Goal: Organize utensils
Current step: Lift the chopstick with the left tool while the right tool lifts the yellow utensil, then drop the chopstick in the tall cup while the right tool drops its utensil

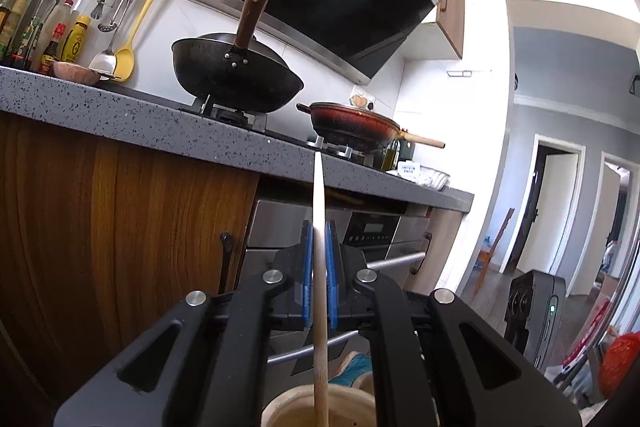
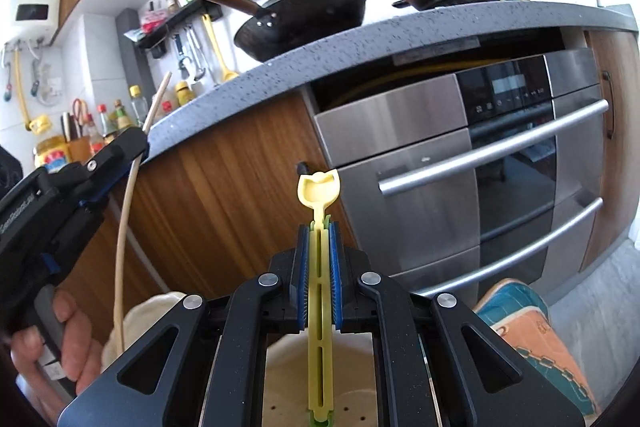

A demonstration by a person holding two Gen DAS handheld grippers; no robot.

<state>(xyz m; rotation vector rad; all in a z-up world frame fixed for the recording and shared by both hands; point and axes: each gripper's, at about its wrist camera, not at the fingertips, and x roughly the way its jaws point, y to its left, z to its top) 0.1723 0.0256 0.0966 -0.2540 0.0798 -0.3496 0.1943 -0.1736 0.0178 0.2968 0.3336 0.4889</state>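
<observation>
My left gripper (image 1: 319, 227) is shut on a pale wooden chopstick (image 1: 319, 195) that stands upright. Its lower end goes down into a cream utensil holder (image 1: 288, 407) below the jaws. In the right wrist view the left gripper (image 2: 138, 147) shows at the left with the chopstick (image 2: 128, 187) running down to the cream holder (image 2: 140, 311). My right gripper (image 2: 319, 231) is shut on a yellow plastic utensil handle (image 2: 320, 307) with a cat-shaped end (image 2: 319, 189). It stands upright over another cream holder compartment (image 2: 288, 387) with drain holes.
A grey speckled countertop (image 1: 120, 111) runs ahead, with a black wok (image 1: 236, 75) and a red pan (image 1: 356, 125) on the stove. A steel oven (image 2: 500, 167) with bar handles sits below. Hanging utensils and bottles (image 1: 60, 27) line the back wall.
</observation>
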